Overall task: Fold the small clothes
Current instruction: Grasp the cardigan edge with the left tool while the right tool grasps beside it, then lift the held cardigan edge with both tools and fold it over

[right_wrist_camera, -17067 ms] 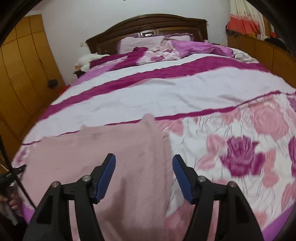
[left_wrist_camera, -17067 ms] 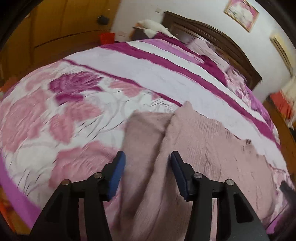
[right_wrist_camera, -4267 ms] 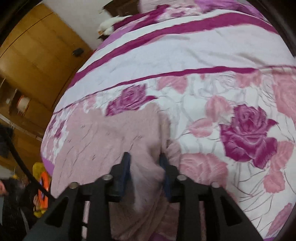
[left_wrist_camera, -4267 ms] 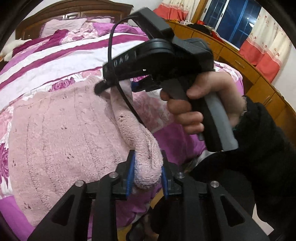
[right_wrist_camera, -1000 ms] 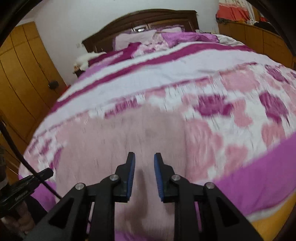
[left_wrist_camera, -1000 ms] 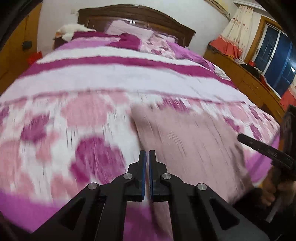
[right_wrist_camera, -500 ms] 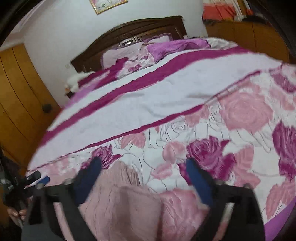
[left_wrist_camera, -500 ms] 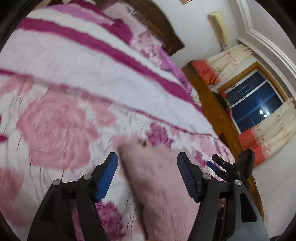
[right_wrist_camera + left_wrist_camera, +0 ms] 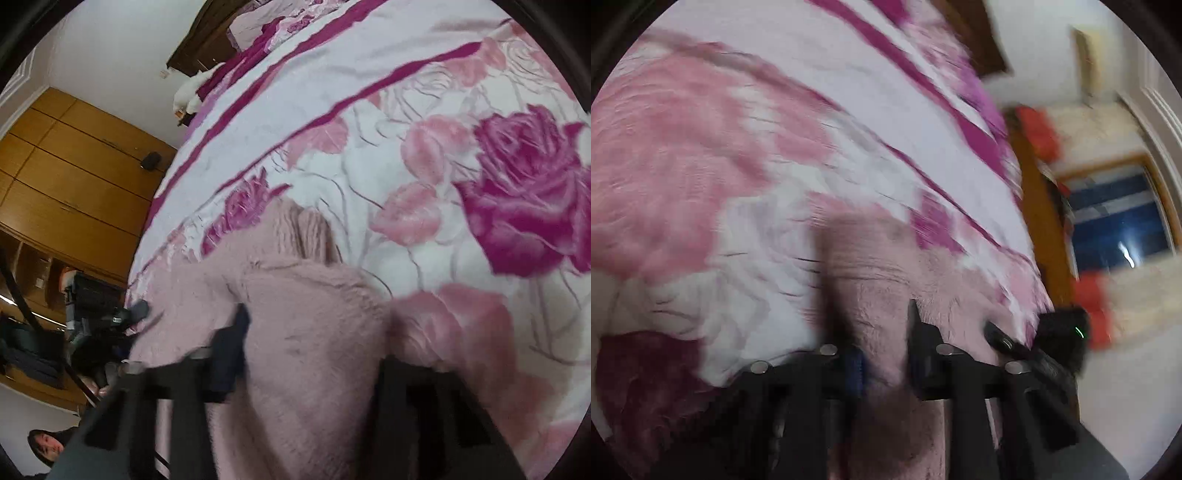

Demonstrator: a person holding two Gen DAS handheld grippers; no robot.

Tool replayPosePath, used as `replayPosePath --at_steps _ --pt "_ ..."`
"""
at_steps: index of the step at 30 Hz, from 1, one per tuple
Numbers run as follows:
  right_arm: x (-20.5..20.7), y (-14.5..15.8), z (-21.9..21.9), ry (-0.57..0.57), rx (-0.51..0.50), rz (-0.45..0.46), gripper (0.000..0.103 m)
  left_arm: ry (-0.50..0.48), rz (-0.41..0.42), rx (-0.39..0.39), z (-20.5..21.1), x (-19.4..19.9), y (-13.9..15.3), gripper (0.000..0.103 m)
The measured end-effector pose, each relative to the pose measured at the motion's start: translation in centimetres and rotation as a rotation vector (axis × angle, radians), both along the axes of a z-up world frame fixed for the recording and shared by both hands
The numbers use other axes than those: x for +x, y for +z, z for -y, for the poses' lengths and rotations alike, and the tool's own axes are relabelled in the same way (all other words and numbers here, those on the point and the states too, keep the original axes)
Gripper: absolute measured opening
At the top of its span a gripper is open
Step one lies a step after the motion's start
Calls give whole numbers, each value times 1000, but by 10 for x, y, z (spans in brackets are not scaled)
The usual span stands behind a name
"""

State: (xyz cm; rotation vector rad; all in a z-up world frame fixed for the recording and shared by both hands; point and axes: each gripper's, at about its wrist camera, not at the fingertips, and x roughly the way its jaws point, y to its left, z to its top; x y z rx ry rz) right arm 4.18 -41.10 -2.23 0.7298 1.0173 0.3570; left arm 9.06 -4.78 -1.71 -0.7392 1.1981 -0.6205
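One pink knit sweater point(image 9: 310, 332), lying near the bed's foot edge on one rose-print bedspread point(image 9: 424, 122).
Two grippers:
- left gripper point(image 9: 884, 354), jaws narrowed and pinching a fold of the sweater's edge;
- right gripper point(image 9: 314, 354), jaws closing with a thick bunch of sweater between them.

One wooden headboard point(image 9: 207, 33); one wardrobe point(image 9: 70, 173).

One fuzzy pale-pink knitted garment point(image 9: 314, 332); one rose-printed pink-and-white quilted bedspread point(image 9: 424, 122); two black two-finger grippers: left point(image 9: 884, 354), right point(image 9: 314, 354); one dark wooden headboard point(image 9: 207, 33); one blue-paned window point(image 9: 1119, 225).
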Motion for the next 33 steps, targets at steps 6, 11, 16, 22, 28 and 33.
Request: replayPosePath --at_steps 6,11,16,22,28,33 --pt "2 25 -24 -8 -65 102 28 28 217 156 -2 -29 48 0" --pt "4 51 -29 -19 -103 162 27 10 281 249 2 -27 77 0" --pt "14 71 -38 1 -180 211 27 -7 335 321 4 -12 84 0" --pt "36 73 -35 17 -196 199 27 2 389 380 0 15 91 0" --pt "62 72 -38 38 -193 208 27 6 377 374 -6 48 87 0" --pt "66 71 -37 27 -175 215 27 -37 298 217 -21 47 69 7"
